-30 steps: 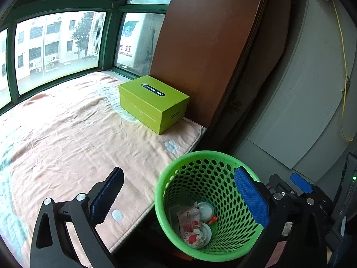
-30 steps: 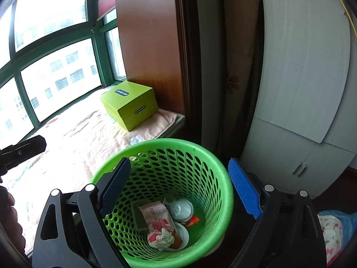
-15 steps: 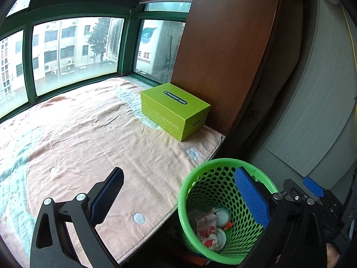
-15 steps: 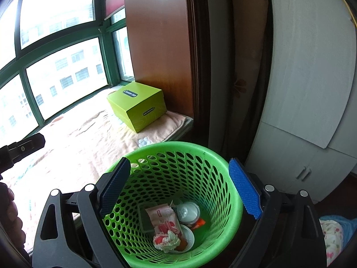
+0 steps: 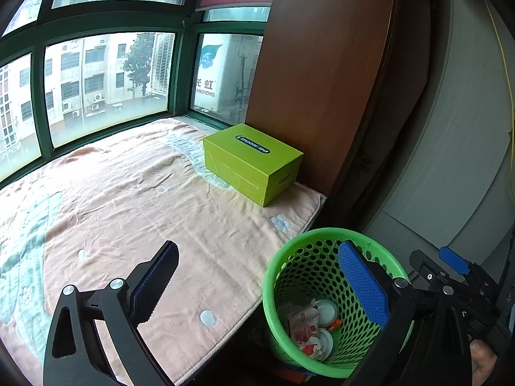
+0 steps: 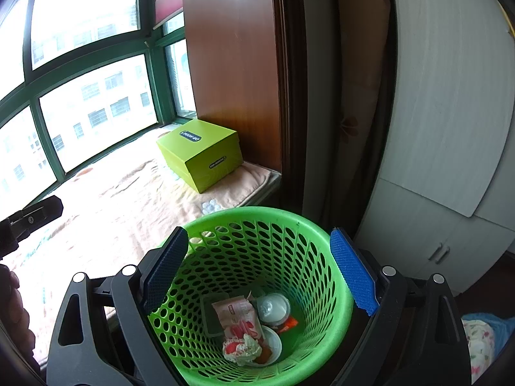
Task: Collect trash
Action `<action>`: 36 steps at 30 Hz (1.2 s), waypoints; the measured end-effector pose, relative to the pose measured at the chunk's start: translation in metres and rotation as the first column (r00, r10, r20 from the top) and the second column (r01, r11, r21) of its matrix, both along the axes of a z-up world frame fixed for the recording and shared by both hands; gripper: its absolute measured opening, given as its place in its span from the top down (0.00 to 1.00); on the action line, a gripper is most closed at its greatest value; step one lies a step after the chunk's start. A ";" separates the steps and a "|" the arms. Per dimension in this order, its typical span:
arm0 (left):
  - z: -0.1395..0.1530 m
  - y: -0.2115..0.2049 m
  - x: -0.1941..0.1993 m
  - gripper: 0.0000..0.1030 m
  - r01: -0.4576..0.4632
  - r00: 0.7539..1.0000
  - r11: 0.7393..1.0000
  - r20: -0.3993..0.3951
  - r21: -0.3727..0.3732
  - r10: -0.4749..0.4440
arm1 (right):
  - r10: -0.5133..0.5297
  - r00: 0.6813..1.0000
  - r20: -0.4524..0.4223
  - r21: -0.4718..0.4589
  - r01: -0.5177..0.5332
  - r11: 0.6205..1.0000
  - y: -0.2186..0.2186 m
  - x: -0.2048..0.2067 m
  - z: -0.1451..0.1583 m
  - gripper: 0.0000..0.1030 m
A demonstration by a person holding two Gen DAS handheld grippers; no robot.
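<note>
A green perforated basket (image 5: 325, 234) (image 6: 257, 214) stands on the floor against the edge of the window seat. In its bottom lie crumpled wrappers, a red and white packet and white lids, the trash (image 5: 307, 323) (image 6: 239, 321). My right gripper (image 6: 259, 270) hangs open over the basket's mouth, its blue pads level with the rim on either side and nothing between them. My left gripper (image 5: 257, 283) is open and empty above the blanket's edge, its right finger overlapping the basket. In the left wrist view the right gripper (image 5: 434, 262) shows at the basket's right.
A lime-green shoebox (image 5: 254, 160) (image 6: 201, 157) sits on the peach blanket (image 5: 128, 199) beside a brown wooden panel (image 5: 322, 80). Green-framed windows run along the back. A white cabinet (image 6: 434, 225) stands right of the basket. A fingertip of the left gripper (image 6: 35, 212) shows at the far left.
The left wrist view has swung up and to the left, so the basket sits lower right and more window shows. The right gripper has stayed over the basket, still open.
</note>
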State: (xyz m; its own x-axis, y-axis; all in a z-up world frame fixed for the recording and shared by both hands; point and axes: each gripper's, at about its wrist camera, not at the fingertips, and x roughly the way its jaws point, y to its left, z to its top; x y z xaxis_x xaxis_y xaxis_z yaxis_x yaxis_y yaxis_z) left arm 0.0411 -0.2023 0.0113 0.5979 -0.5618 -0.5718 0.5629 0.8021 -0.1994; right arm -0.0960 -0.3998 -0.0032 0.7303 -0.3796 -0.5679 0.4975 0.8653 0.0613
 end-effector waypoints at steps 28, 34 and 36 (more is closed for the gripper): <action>-0.001 0.024 0.009 0.07 -0.107 0.994 0.993 0.026 0.044 0.106 | 0.072 0.997 0.009 -0.017 -0.072 0.997 0.019 0.018 0.004 0.14; 0.000 0.036 0.012 0.07 -0.136 0.990 0.989 0.035 0.056 0.134 | 0.111 0.994 0.012 -0.017 -0.111 0.994 0.030 0.029 0.005 0.14; 0.000 0.041 0.013 0.07 -0.150 0.988 0.987 0.039 0.055 0.148 | 0.129 0.992 0.012 -0.016 -0.129 0.992 0.035 0.033 0.005 0.14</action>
State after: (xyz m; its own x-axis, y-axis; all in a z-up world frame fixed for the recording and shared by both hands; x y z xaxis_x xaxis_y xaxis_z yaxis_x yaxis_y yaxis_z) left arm 0.0537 -0.1608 0.0116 0.6923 -0.4318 -0.5781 0.4422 0.8870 -0.1329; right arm -0.0628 -0.3648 0.0014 0.7811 -0.2902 -0.5529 0.3808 0.9231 0.0535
